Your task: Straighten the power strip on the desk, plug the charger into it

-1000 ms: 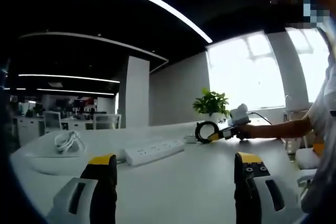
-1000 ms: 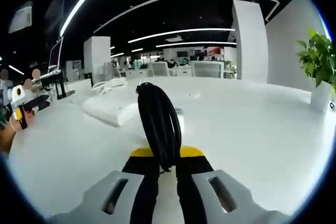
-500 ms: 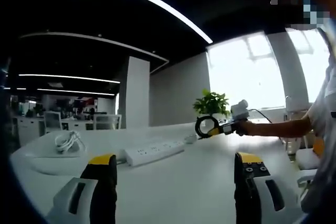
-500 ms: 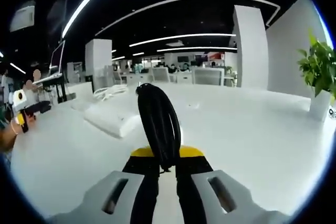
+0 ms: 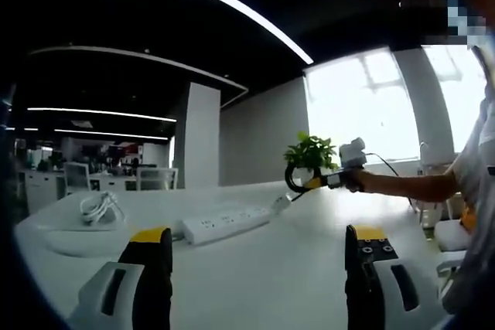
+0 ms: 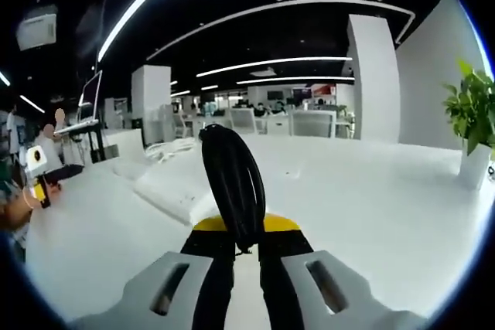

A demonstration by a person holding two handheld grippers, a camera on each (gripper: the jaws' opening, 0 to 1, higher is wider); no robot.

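One power strip (image 5: 226,223) lies crosswise; right tongs (image 6: 246,246) clamp cable coil (image 6: 232,185), left tongs (image 5: 259,239) wide.

Left gripper (image 5: 259,256) — fingers wide apart, low and level. Right gripper (image 6: 246,239) — fingers pinched on a black cable coil (image 6: 232,183), arm (image 5: 410,185) outstretched.
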